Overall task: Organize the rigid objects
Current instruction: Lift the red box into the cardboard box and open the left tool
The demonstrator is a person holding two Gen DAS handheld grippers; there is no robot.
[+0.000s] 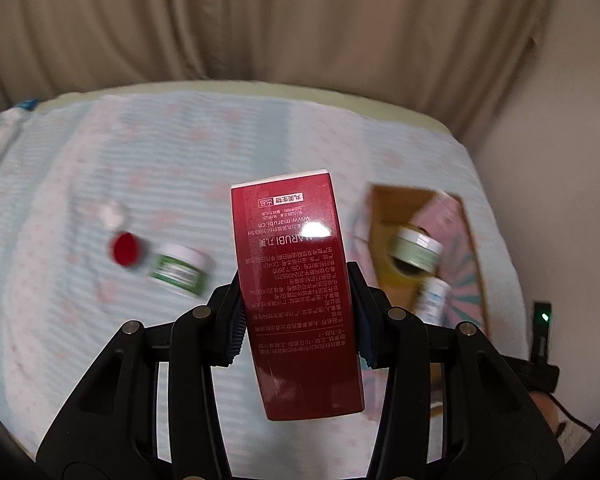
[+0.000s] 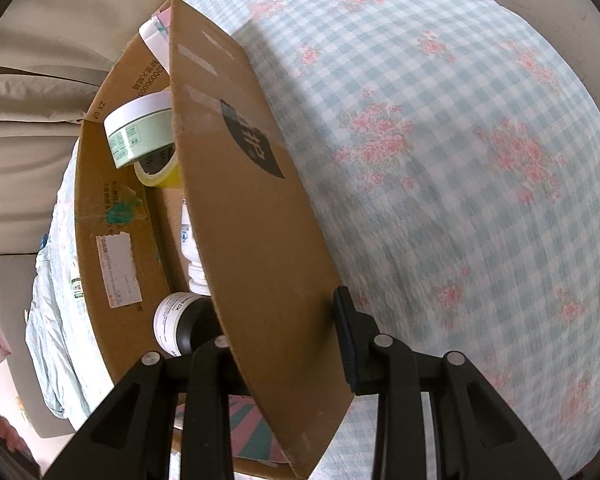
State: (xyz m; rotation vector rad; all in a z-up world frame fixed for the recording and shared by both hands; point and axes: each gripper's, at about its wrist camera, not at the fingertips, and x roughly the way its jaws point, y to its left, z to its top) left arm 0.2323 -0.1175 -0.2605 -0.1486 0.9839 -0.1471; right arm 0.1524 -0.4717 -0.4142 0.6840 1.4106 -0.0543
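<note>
My left gripper (image 1: pixel 298 316) is shut on a tall red carton (image 1: pixel 296 280) with white print and holds it above the bed. On the bedspread to its left lie a red-capped jar (image 1: pixel 125 249) and a green-and-white jar (image 1: pixel 180 268). To the right stands an open cardboard box (image 1: pixel 384 208) holding a pale green jar (image 1: pixel 416 250) and a white bottle (image 1: pixel 432 300). My right gripper (image 2: pixel 284 344) is shut on the box's side flap (image 2: pixel 244 200). Inside the box I see the pale green jar (image 2: pixel 140 132), a tape roll (image 2: pixel 158 172), a white bottle (image 2: pixel 192 256) and a black-and-white jar (image 2: pixel 180 324).
The bed is covered with a blue checked floral bedspread (image 1: pixel 220 148). Beige curtains (image 1: pixel 260 20) hang behind it. A small white lid (image 1: pixel 112 212) lies beyond the red jar. A black device with a green light (image 1: pixel 542 328) sits off the bed's right edge.
</note>
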